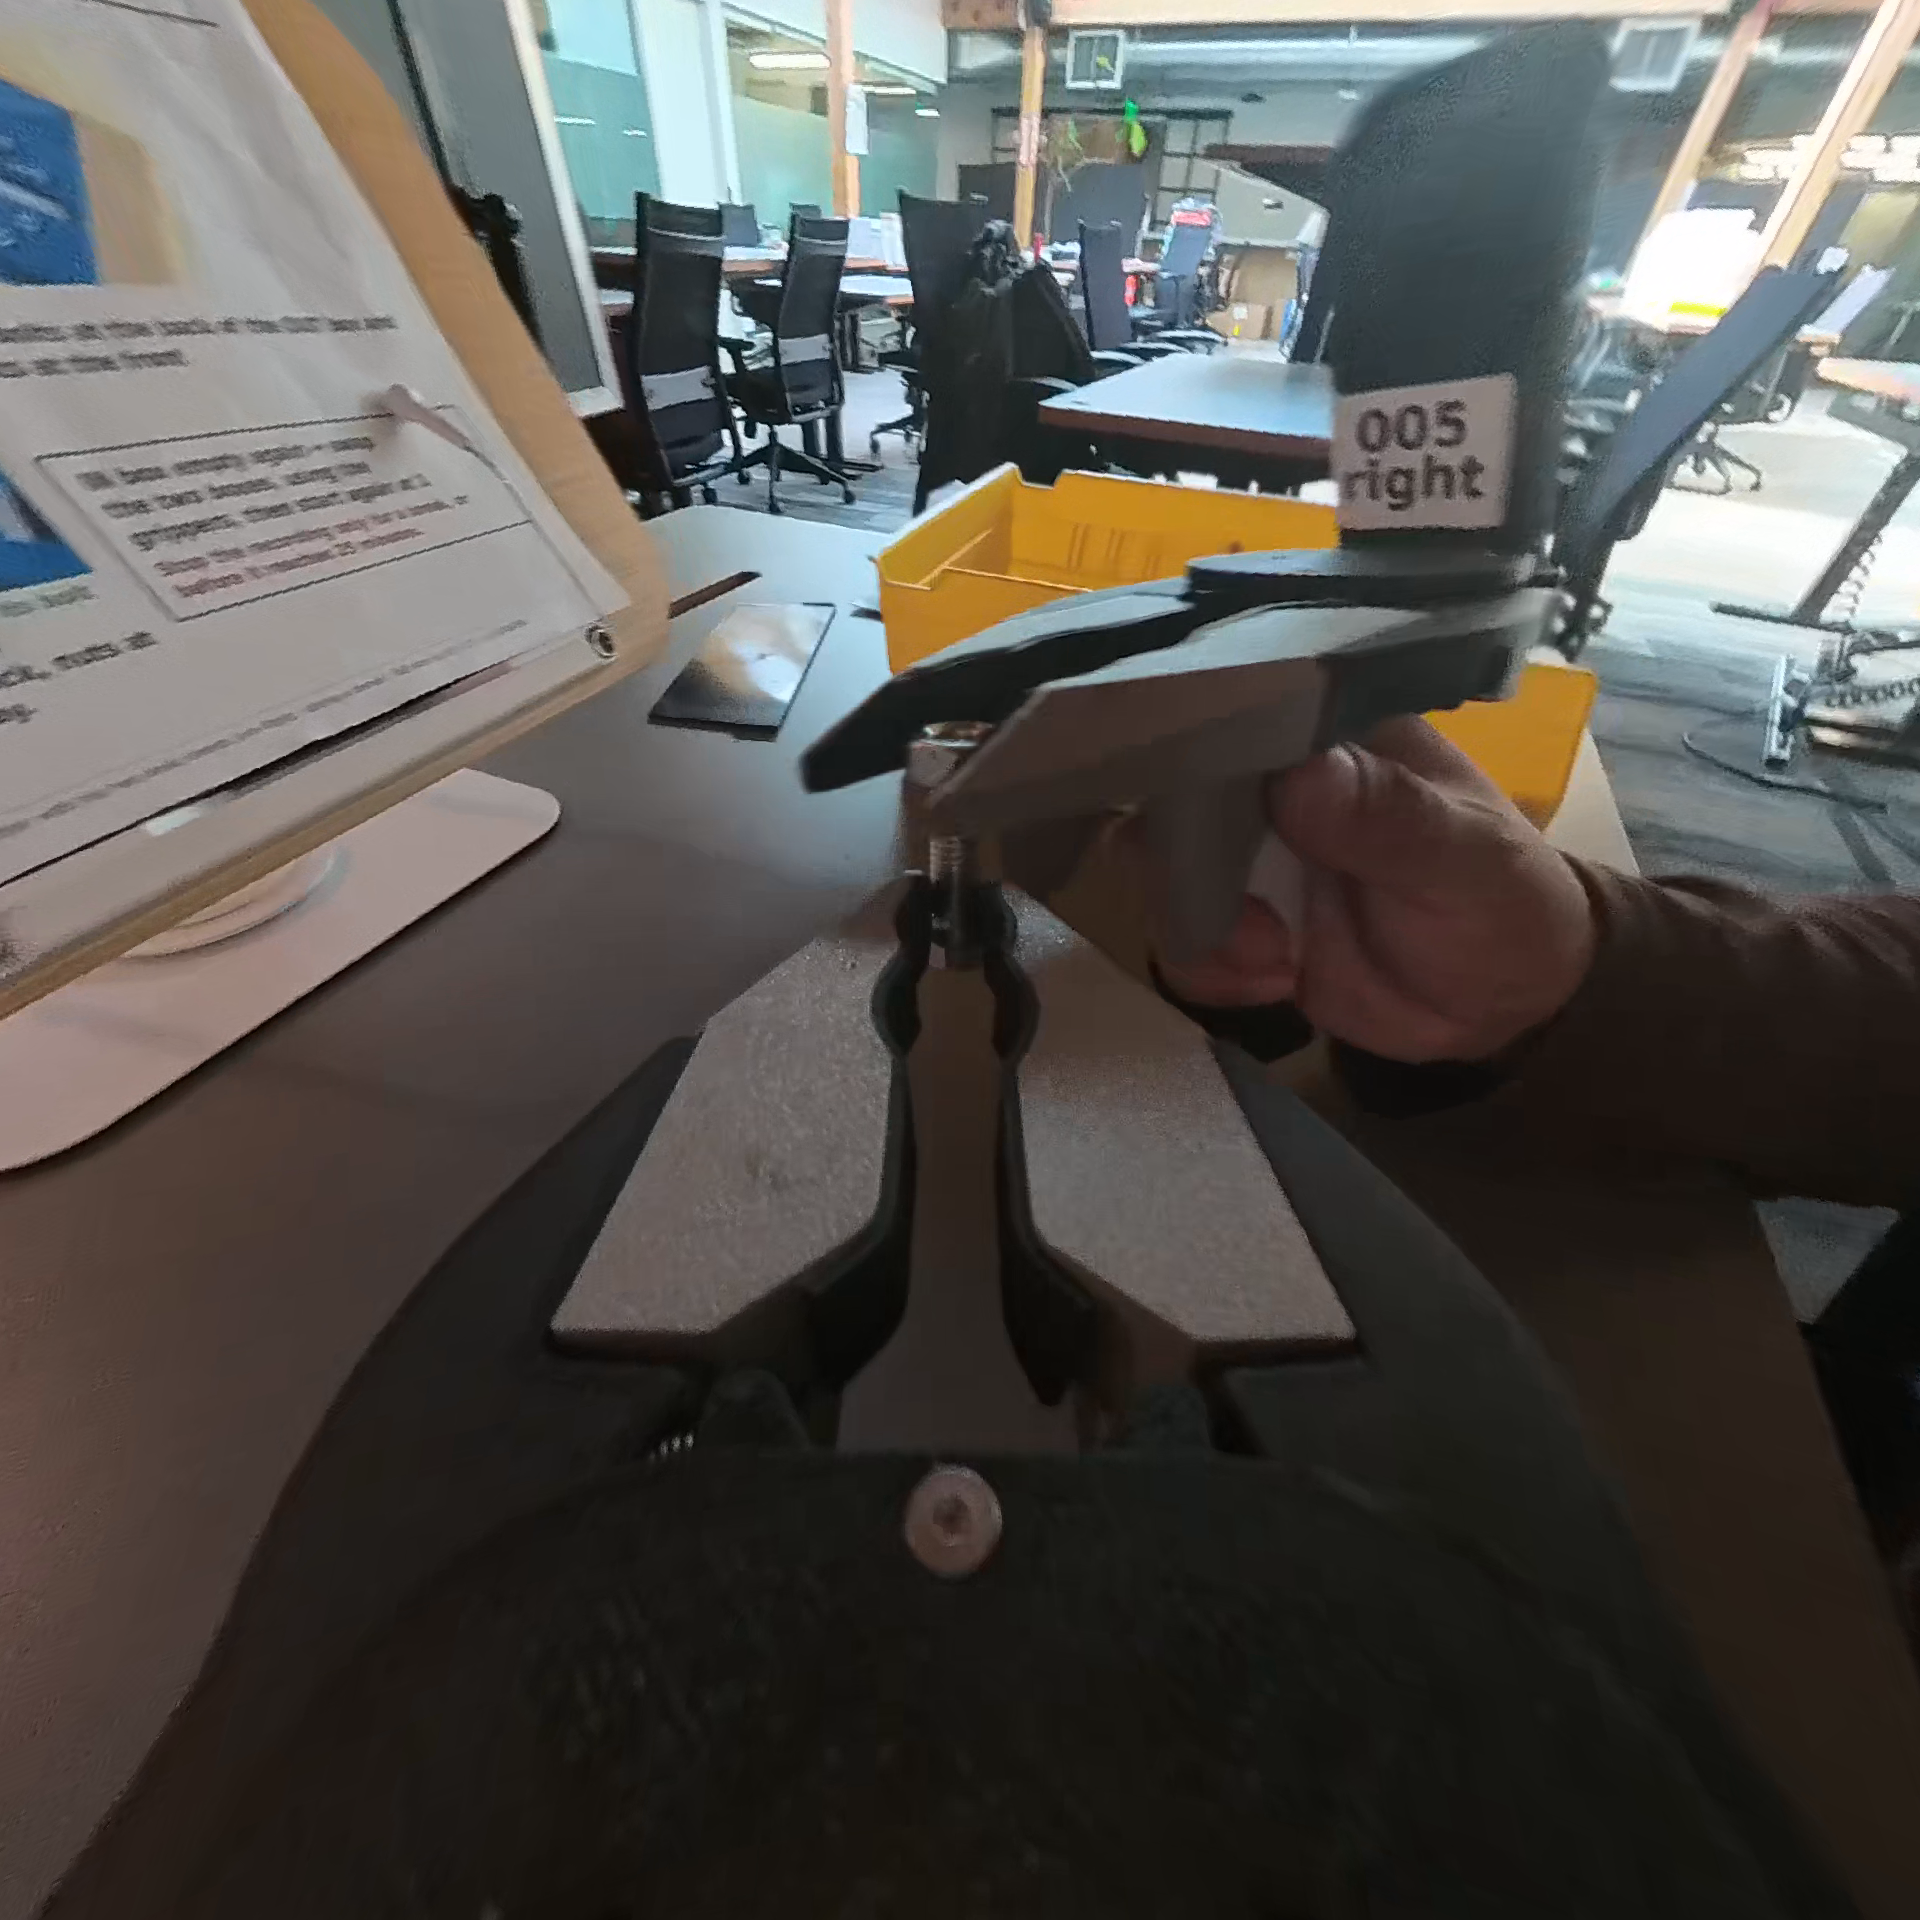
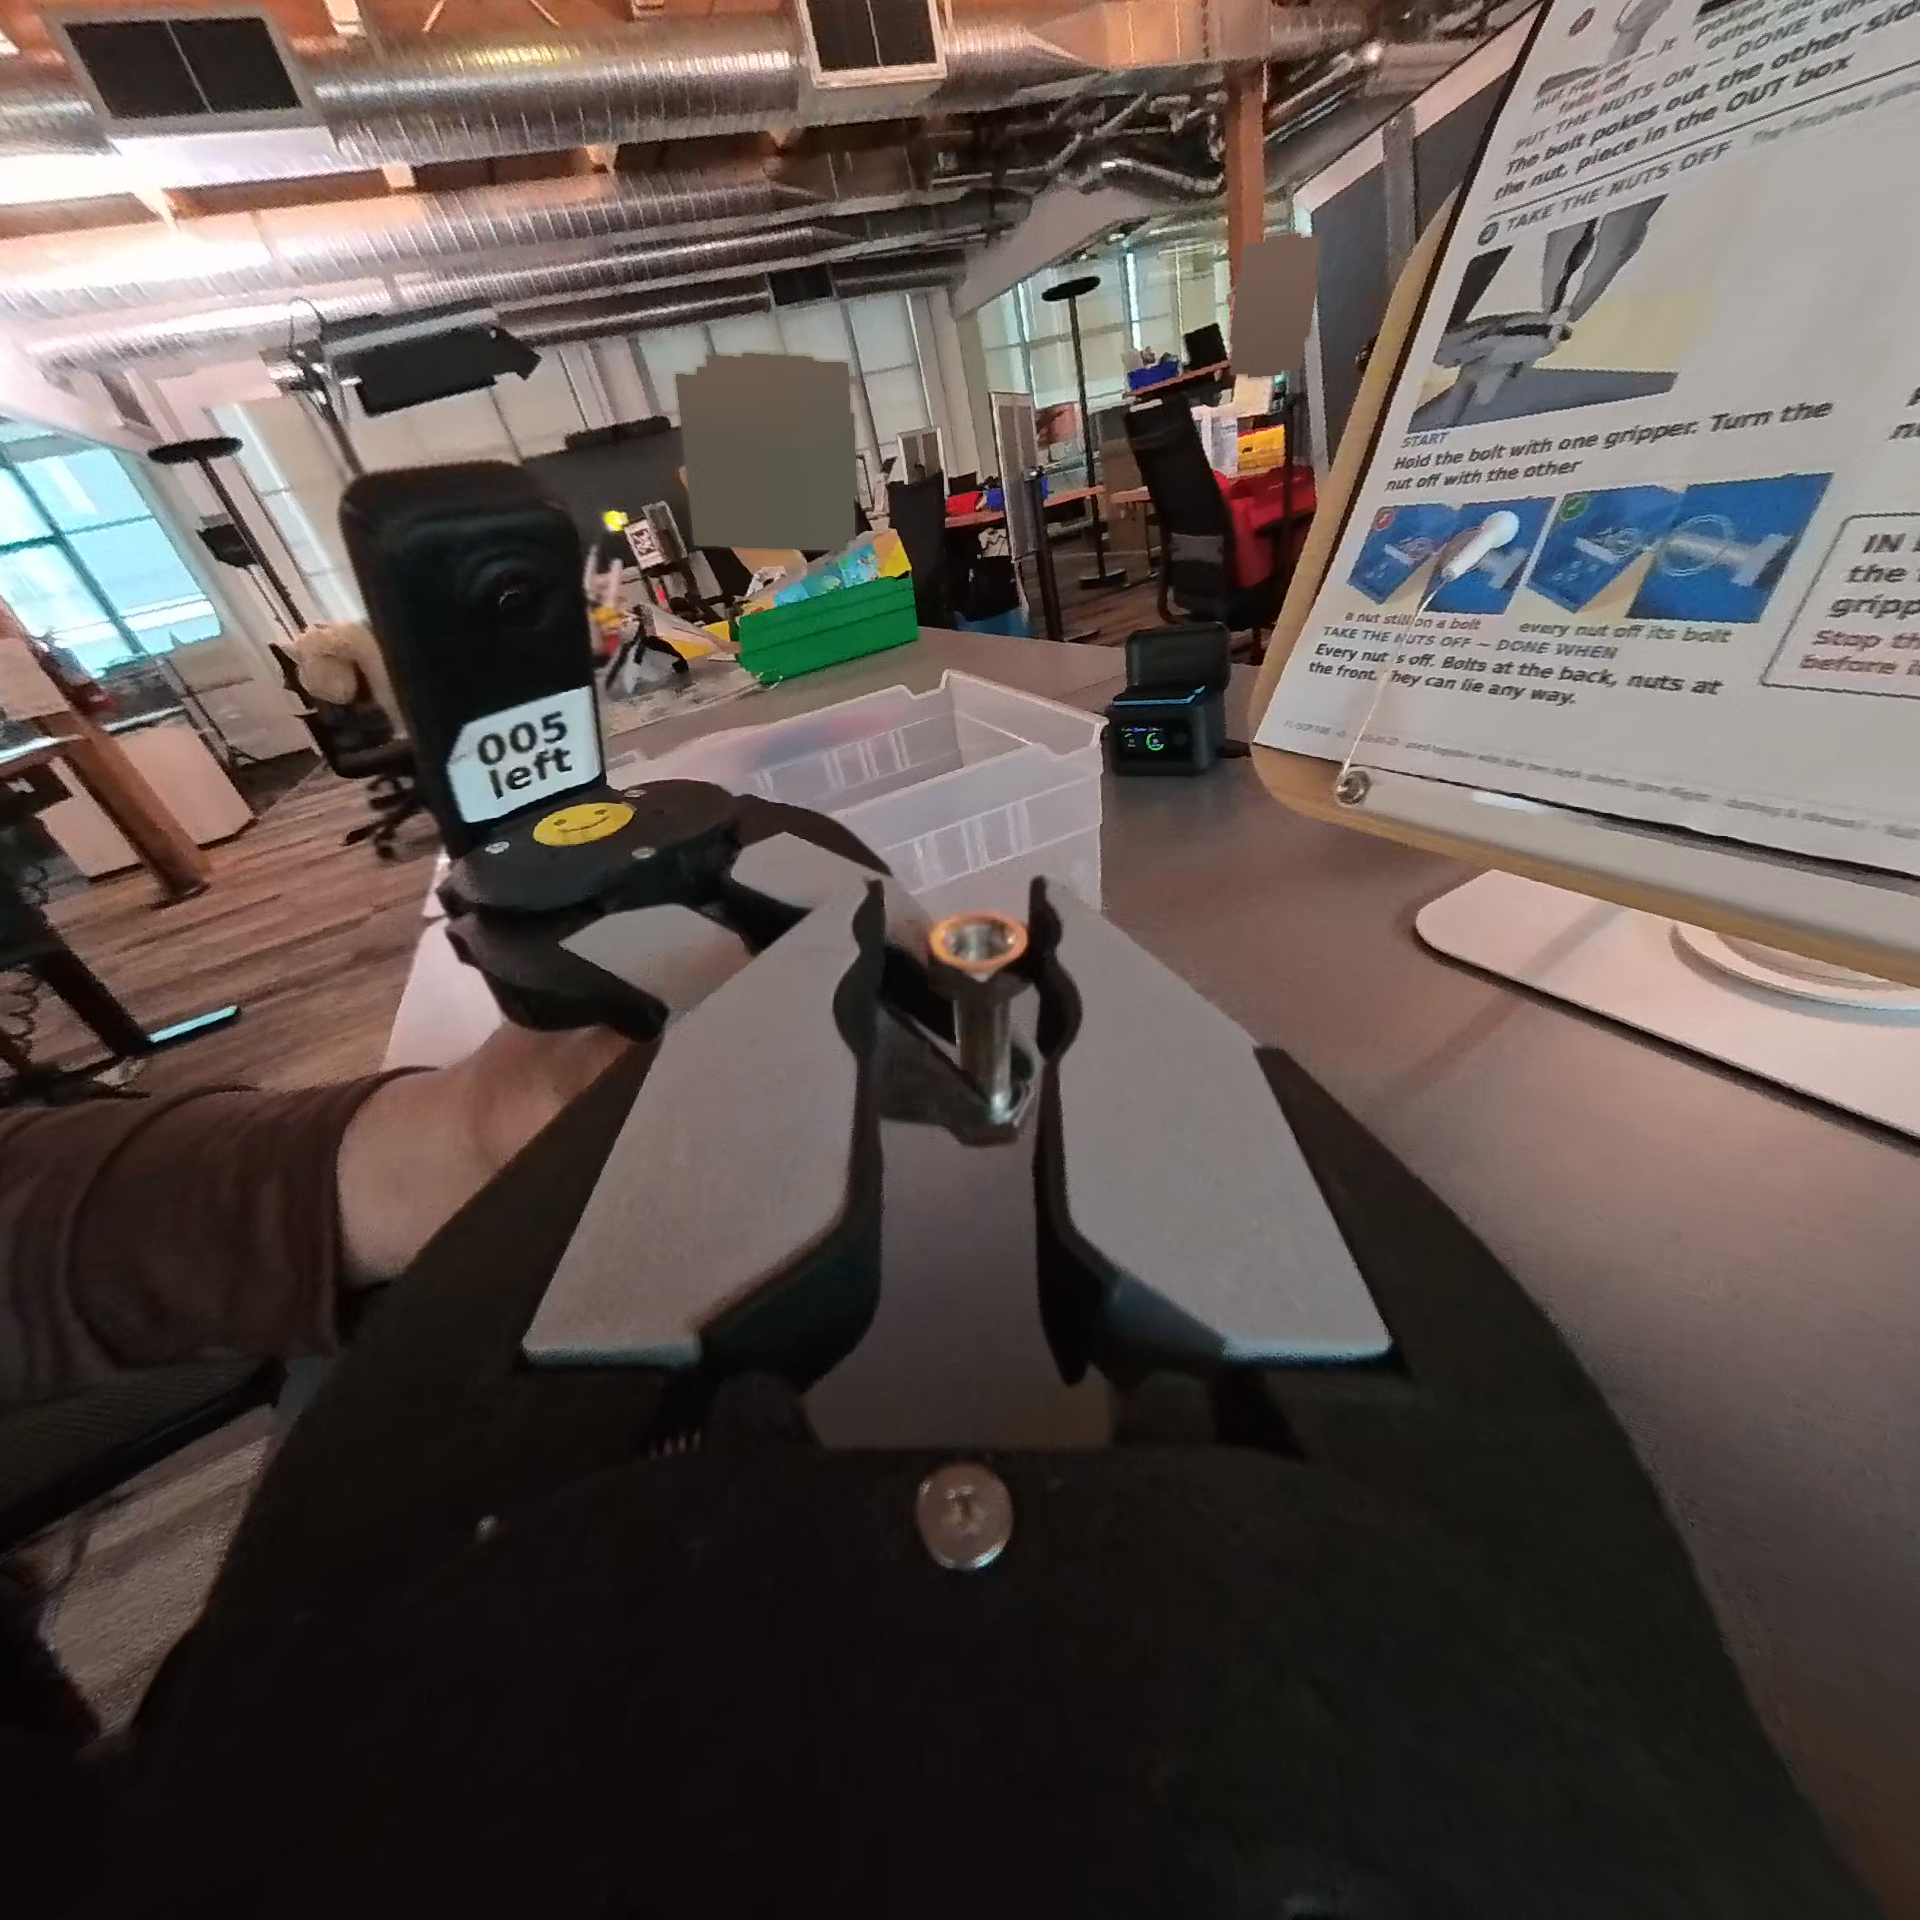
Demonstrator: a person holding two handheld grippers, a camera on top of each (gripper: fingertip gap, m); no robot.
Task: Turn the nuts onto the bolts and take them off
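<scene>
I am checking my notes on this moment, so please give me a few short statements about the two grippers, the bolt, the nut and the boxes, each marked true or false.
1. The left gripper is shut on the bolt. True.
2. The right gripper grips the nut. True.
3. The bolt lies flat on the table. False: it is held upright above it.
4. The yellow box stands behind the grippers in the left wrist view. True.
5. The clear box is full of bolts. False: no bolts show in it.

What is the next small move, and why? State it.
Probably twist the right hand-held gripper about the axis of the bolt: it is shut on the nut at the bolt's tip, bare thread below, while the left hand-held gripper clamps the bolt. On or off, I cannot tell.
</scene>
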